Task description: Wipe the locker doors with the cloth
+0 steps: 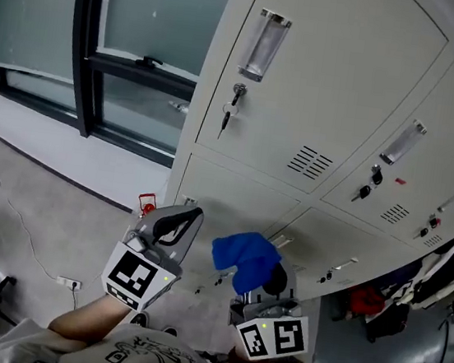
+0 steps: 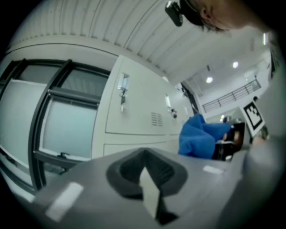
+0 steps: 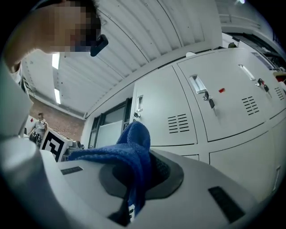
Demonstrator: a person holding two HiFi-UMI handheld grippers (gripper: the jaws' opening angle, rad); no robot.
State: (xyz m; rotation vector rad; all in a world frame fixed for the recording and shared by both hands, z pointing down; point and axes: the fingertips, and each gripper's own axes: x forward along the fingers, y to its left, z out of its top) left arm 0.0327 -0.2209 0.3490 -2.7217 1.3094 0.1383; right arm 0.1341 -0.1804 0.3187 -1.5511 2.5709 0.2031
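Pale grey locker doors (image 1: 322, 89) fill the upper right of the head view, with clear handles and keys (image 1: 231, 107) in the locks. My right gripper (image 1: 268, 283) is shut on a blue cloth (image 1: 246, 256), held a short way off the lower doors (image 1: 232, 202). The cloth (image 3: 129, 152) bunches up out of the right gripper (image 3: 134, 183), with the doors (image 3: 232, 98) beyond. To the cloth's left, my left gripper (image 1: 190, 215) is shut and holds nothing. The left gripper view shows that gripper (image 2: 147, 176), the cloth (image 2: 201, 136) at right and a locker door (image 2: 138, 103) ahead.
A dark-framed window (image 1: 103, 52) stands left of the lockers. A socket strip (image 1: 70, 283) lies on the grey floor, and a small red thing (image 1: 147, 204) sits at the locker's base. Red and dark bags or clothes (image 1: 377, 304) sit at lower right.
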